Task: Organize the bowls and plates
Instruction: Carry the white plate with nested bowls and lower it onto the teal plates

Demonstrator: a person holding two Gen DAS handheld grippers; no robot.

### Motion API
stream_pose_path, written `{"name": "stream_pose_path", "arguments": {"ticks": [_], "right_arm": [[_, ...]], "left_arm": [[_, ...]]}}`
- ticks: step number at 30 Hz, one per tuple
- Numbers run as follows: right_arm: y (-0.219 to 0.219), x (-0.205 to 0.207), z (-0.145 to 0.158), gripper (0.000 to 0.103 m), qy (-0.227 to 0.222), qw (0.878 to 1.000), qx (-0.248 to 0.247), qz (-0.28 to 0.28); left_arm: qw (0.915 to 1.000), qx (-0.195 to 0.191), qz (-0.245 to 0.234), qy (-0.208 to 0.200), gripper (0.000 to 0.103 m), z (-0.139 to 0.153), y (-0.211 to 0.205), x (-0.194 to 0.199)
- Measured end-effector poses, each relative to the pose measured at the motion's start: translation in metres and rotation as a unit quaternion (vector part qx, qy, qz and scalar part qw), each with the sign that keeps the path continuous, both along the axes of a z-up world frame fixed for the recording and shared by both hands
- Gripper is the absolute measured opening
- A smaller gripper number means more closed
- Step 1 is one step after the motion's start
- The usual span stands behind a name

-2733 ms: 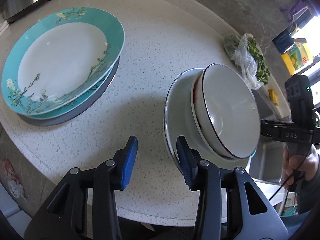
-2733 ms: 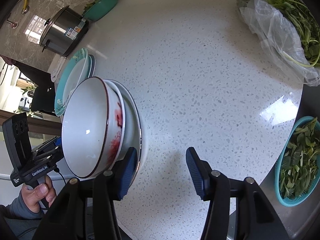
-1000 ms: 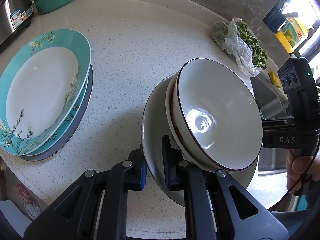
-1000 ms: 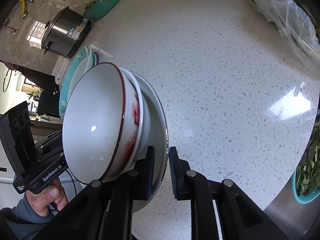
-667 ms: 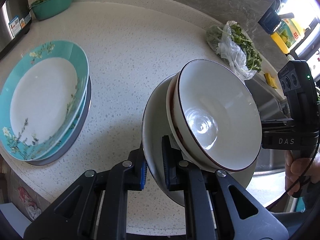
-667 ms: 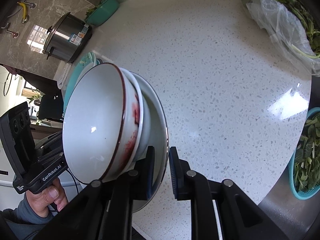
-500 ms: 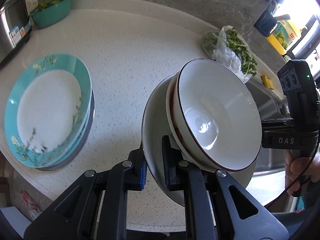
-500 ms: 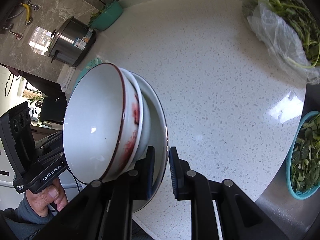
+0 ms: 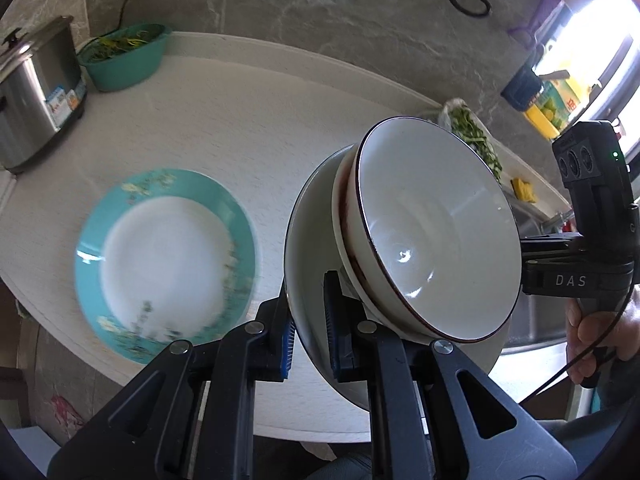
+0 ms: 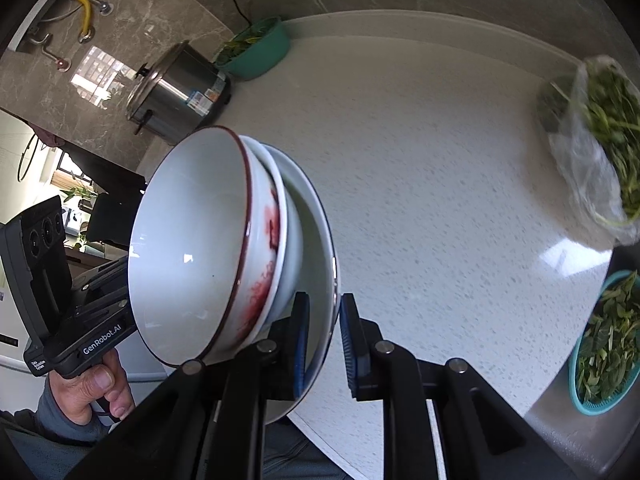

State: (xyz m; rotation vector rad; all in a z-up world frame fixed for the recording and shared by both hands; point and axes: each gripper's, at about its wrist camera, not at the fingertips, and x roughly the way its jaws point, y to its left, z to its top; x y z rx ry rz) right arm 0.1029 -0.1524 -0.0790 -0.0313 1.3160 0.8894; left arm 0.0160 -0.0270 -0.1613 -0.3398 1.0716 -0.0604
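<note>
A white plate (image 9: 312, 240) carries two nested white bowls with dark red rims (image 9: 432, 232), and the whole stack is tilted and held in the air above the counter. My left gripper (image 9: 310, 332) is shut on the plate's rim on one side. On the opposite rim of the same plate (image 10: 316, 240), my right gripper (image 10: 325, 334) is shut too. The lower bowl (image 10: 272, 240) has a red pattern outside. Two stacked teal-rimmed plates (image 9: 164, 260) lie on the counter below, left of the lifted stack.
A steel pot (image 9: 32, 92) and a teal basin of greens (image 9: 124, 56) stand at the counter's far left. A plastic bag of greens (image 10: 600, 160) lies at the right, with a teal basket of greens (image 10: 604, 348) beside the sink. The counter's rounded edge runs below both grippers.
Both grippers, open beside the plate in the oldest frames, have shut on its rim. Over the last second they rose with plate and bowls; the counter and teal plates look farther away.
</note>
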Motion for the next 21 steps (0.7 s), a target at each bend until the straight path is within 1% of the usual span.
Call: {"name": "stream_pose_path", "arguments": {"ticks": [2,5,8,12,15,19,21], "right_arm": [[0.017,-0.002,0.004,0.019,-0.004,1.0,0.003,0.005],[0.047,-0.004,0.007,0.019,-0.006,1.0,0.006,0.015],[0.076,-0.007,0.006,0.02,-0.006,1.0,0.005,0.022],[0.113,-0.008,-0.002,0.02,-0.002,1.0,0.002,0.029],[0.138,-0.007,-0.011,0.02,0.005,1.0,-0.002,0.026],[0.158,-0.006,-0.027,0.02,0.013,1.0,-0.01,0.018],[0.165,-0.008,-0.04,0.02,0.018,1.0,-0.015,0.012]], "left_arm": [[1.0,0.003,0.003,-0.002,0.01,0.004,0.016,-0.003],[0.9999,0.006,0.011,-0.003,0.01,0.008,0.051,-0.009],[0.9998,0.008,0.02,-0.003,0.01,0.005,0.086,-0.018],[0.9996,0.009,0.025,0.002,0.009,-0.007,0.132,-0.027],[0.9997,0.01,0.022,0.006,0.009,-0.017,0.155,-0.027],[0.9998,0.008,0.018,0.009,0.009,-0.036,0.178,-0.027],[0.9998,0.004,0.015,0.015,0.01,-0.047,0.187,-0.024]]}}
